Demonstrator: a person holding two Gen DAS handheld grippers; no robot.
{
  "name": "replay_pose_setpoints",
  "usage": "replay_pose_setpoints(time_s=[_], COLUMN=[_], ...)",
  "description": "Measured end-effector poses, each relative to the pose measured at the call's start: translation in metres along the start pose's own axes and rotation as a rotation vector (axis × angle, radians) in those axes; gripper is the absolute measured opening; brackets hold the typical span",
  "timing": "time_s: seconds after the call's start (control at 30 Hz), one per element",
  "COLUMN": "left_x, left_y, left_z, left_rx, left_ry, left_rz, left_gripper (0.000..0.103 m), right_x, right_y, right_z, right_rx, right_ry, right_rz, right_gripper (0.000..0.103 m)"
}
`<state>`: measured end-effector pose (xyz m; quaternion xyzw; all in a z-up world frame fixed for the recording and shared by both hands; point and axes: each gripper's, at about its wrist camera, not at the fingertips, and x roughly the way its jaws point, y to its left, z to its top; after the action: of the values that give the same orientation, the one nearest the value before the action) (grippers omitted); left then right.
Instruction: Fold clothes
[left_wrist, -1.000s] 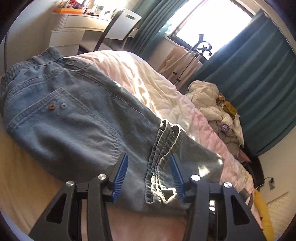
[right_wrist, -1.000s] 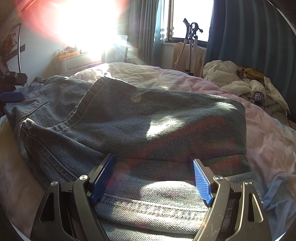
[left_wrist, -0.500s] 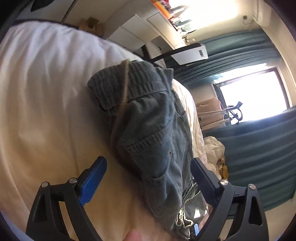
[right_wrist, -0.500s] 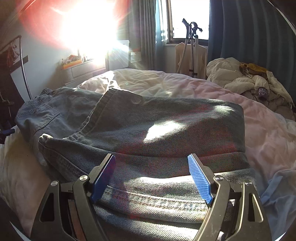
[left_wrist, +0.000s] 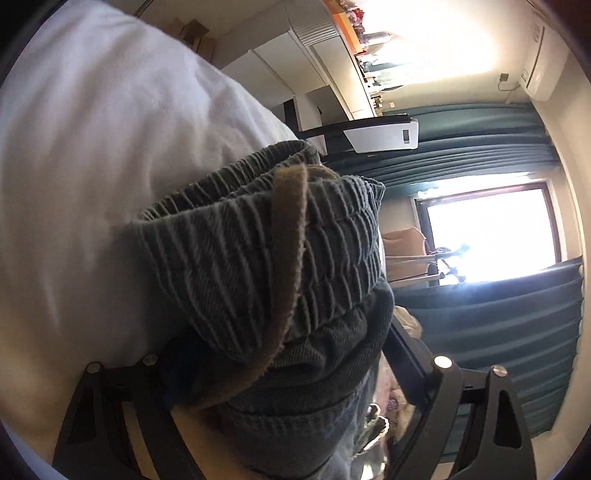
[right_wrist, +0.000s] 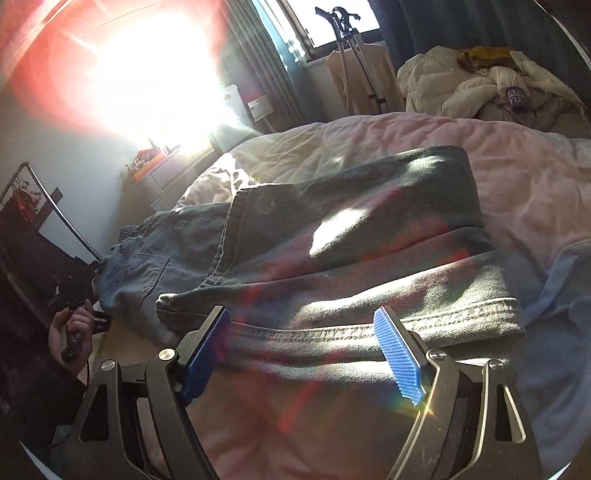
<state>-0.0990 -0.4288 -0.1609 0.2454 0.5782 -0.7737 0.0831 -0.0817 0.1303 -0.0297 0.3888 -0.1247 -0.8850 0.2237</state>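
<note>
Grey-blue jeans (right_wrist: 351, 229) lie folded on the bed, legs doubled over. In the right wrist view my right gripper (right_wrist: 306, 332) is open, its blue pads on either side of the stitched leg hem (right_wrist: 332, 332). At the far left of that view a person's hand (right_wrist: 74, 328) holds the left gripper at the waistband end. In the left wrist view, rolled sideways, the elastic waistband (left_wrist: 258, 251) with its brown inner lining fills the gap of my left gripper (left_wrist: 280, 354). Its jaws stand wide apart; the cloth hides the left pad.
The pale pink quilt (right_wrist: 517, 184) covers the bed, with a light blue cloth (right_wrist: 561, 295) at the right. A heap of clothes (right_wrist: 498, 92) and a garment stand (right_wrist: 354, 55) lie beyond. A white chair (left_wrist: 380, 134) and teal curtains (left_wrist: 498, 332) stand behind the waistband.
My left gripper swung round from the leg hems to the waistband end, rolled sideways and closed in on the waistband. My right gripper drew back slightly, leaving the hem at its fingertips.
</note>
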Motion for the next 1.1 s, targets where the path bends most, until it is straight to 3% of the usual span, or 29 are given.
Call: replay_pose_setpoints(time_s=[0.07, 0.27, 0.4, 0.57, 0.73, 0.8, 0.93, 1.1], left_x=[0.0, -0.005, -0.024, -0.05, -0.063, -0.066, -0.065, -0.06], left_y=[-0.007, -0.042, -0.087, -0.167, -0.235, -0.256, -0.286, -0.306], left_z=[-0.001, 0.005, -0.008, -0.055, -0.109, -0.134, -0.178, -0.241], left_rx=[0.046, 0.218, 0.394, 0.634, 0.792, 0.847, 0.88, 0.932], left_ry=[-0.025, -0.002, -0.049, -0.118, -0.181, -0.21, -0.253, -0.262], left_rz=[0.043, 0.202, 0.252, 0.258, 0.22, 0.207, 0.164, 0.106], left_gripper=[0.063, 0.037, 0.029, 0.023, 0.021, 0.021, 0.021, 0.021], right_x=[-0.002, -0.013, -0.02, -0.035, -0.052, -0.058, -0.067, -0.082], right_y=[-0.001, -0.013, -0.024, -0.041, -0.053, -0.063, -0.086, -0.102], right_z=[0.003, 0.008, 0.011, 0.016, 0.019, 0.019, 0.02, 0.03], right_rx=[-0.012, -0.026, -0.028, 0.036, 0.047, 0.086, 0.2, 0.217], right_ry=[-0.014, -0.027, -0.029, -0.041, -0.038, -0.016, 0.022, 0.009], right_rz=[-0.021, -0.138, -0.224, -0.288, -0.275, -0.223, -0.095, -0.031], right_gripper=[0.081, 0.081, 0.081, 0.081, 0.081, 0.081, 0.081, 0.081])
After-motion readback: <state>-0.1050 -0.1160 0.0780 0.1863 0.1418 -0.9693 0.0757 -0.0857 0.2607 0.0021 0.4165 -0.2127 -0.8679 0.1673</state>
